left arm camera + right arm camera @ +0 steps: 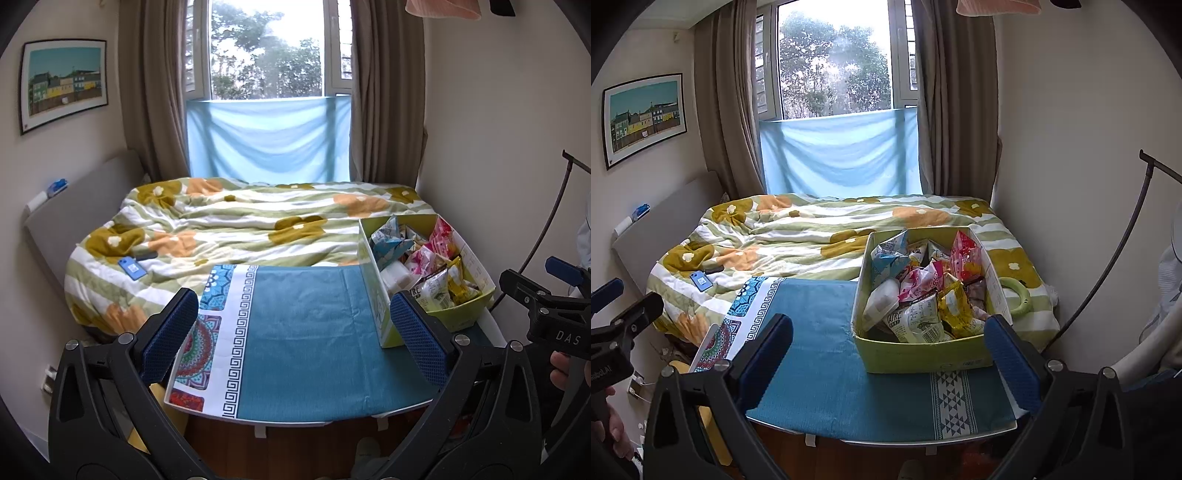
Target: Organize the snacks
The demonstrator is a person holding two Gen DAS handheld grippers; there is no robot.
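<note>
Two grippers hang side by side over the near edge of a small table draped in a teal cloth, and each has its fingers spread wide with nothing between them. The left gripper faces bare cloth; its right finger lines up with the near corner of the green cardboard box, which stands ahead and to the right of the fingers. The right gripper looks straight at that box: the box sits ahead, between the two fingers and closer to the right finger, on the table's far right part. Its flaps stand open, and it is heaped with snack packets: blue and white at the far left, pink and red toward the far right, a yellow one and a pale green printed one nearest the fingers. Beyond the table lies a bed with a flowered quilt. A pale green ring rests on the quilt just right of the box, and a blue phone lies far off to the left.
</note>
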